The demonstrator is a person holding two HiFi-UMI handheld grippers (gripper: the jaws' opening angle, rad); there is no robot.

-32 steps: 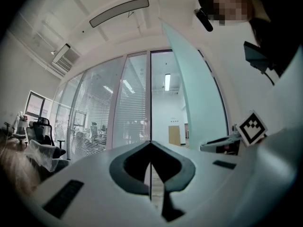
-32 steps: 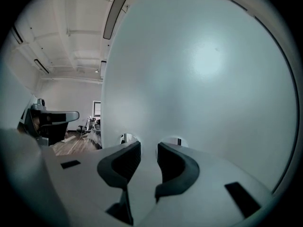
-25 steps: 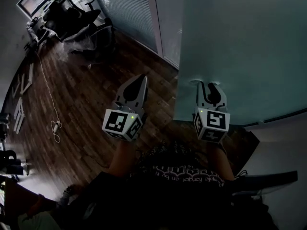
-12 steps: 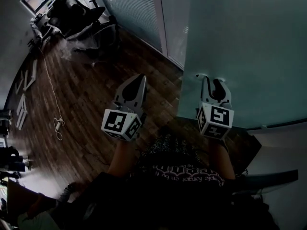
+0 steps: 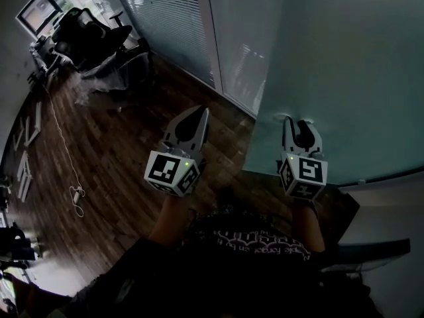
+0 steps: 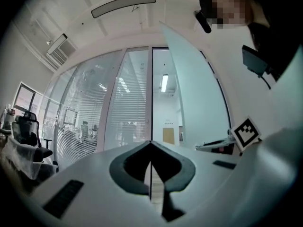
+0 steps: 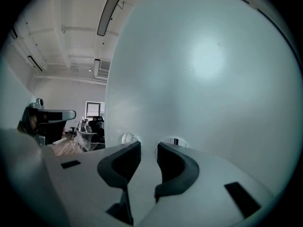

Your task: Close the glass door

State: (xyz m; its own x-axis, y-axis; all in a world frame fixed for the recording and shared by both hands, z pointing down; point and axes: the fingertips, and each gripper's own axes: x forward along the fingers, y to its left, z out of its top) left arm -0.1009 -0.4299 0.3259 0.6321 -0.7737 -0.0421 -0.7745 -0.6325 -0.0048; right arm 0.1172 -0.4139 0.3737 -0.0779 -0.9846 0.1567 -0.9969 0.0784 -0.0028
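The frosted glass door is the big pale panel on the right of the head view, and it fills the right gripper view. My right gripper has its tips at the door's face near its lower left edge; its jaws stand a little apart with nothing between them. My left gripper hangs over the wooden floor left of the door, touching nothing. Its jaws are shut, the tips meeting. The left gripper view shows the door's edge on the right.
A glass wall with blinds and a white frame post run behind the door. Office chairs and a monitor stand at the far left. A cable with a plug trails over the wooden floor.
The right gripper has stayed at the door's face while the door's edge and both grippers have shifted slightly right and down in the head view. The left gripper remains shut.
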